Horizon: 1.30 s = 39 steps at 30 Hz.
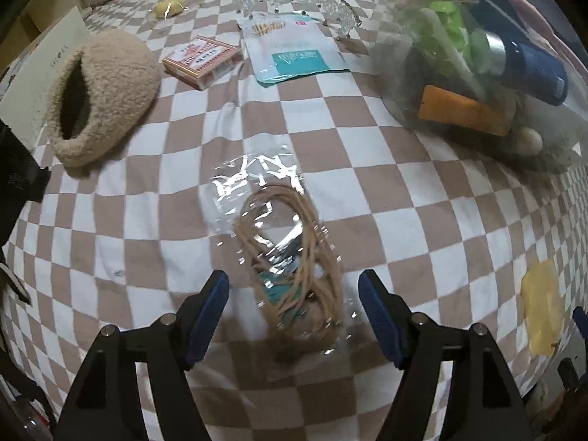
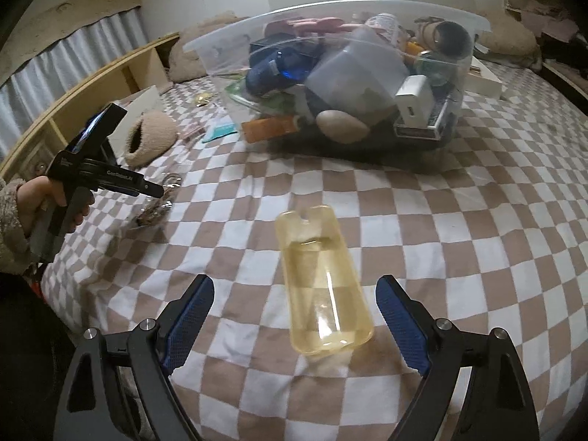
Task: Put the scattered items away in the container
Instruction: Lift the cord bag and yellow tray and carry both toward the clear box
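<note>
We hold both tongs wide, each straddling its target on the bed (image 1: 422,198): left tongs (image 1: 294,286) around the bagged cord (image 1: 290,257), right tongs (image 2: 294,294) around the yellow case (image 2: 323,286), lined up for grasping; the bin (image 2: 459,22) sits well beyond.

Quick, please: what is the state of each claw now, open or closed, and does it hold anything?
Left claw: open, holds nothing; the bagged cord lies between its fingers.
Right claw: open, holds nothing; the yellow case lies between its fingers.
</note>
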{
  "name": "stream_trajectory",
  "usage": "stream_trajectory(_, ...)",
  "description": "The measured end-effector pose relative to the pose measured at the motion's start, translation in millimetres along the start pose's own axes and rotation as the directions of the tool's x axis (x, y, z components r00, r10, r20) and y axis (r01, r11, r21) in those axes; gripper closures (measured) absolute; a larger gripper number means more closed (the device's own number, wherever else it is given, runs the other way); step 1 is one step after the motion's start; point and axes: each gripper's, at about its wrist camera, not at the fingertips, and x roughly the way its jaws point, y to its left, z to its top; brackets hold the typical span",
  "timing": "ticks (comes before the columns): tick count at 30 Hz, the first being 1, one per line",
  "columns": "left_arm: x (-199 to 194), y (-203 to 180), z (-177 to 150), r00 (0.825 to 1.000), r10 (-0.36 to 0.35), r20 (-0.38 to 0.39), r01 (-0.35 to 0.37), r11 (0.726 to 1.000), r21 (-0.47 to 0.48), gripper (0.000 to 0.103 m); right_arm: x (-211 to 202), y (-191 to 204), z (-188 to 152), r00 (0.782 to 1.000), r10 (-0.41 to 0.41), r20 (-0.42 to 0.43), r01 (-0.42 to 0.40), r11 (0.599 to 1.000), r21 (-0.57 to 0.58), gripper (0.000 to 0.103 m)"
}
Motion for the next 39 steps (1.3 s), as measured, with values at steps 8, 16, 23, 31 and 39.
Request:
stream_trajectory(8,32.2,-10.5,12.6,0.993,0.065,-0.100,-0.064,0.998,0.011,0.005,22.3,-14.2,3.1,0.996,-0.026,-0.082,0.027,1.000,0.012,0.000)
stream_trajectory(16,48.8,8.2,11.6,0.982,0.003,-0.191,-0.017,0.997,-0.069,0.000,44.0,-17.0,3.7,0.986,-0.037,-0.162,0.033,0.999,-0.028,0.000)
stream_trajectory(23,50.6,17.4,12.1,0.978,-0.013,-0.210,-0.006,0.996,-0.090,0.000,57.8,-21.0,-2.1,0.976,0.007,-0.217,0.005,0.998,0.058,0.000)
stream_trajectory(31,38.2,18.6,13.9,0.993,0.024,-0.117,-0.029,0.999,-0.038,0.034,55.8,-15.1,-10.2,0.984,0.007,-0.180,0.002,0.999,0.048,0.024)
stream_trajectory(39,21.8,18.6,17.1,0.999,-0.033,-0.039,0.032,0.999,-0.012,0.065,45.8,-10.3,-7.2,0.990,0.023,-0.137,-0.019,0.999,0.037,0.051)
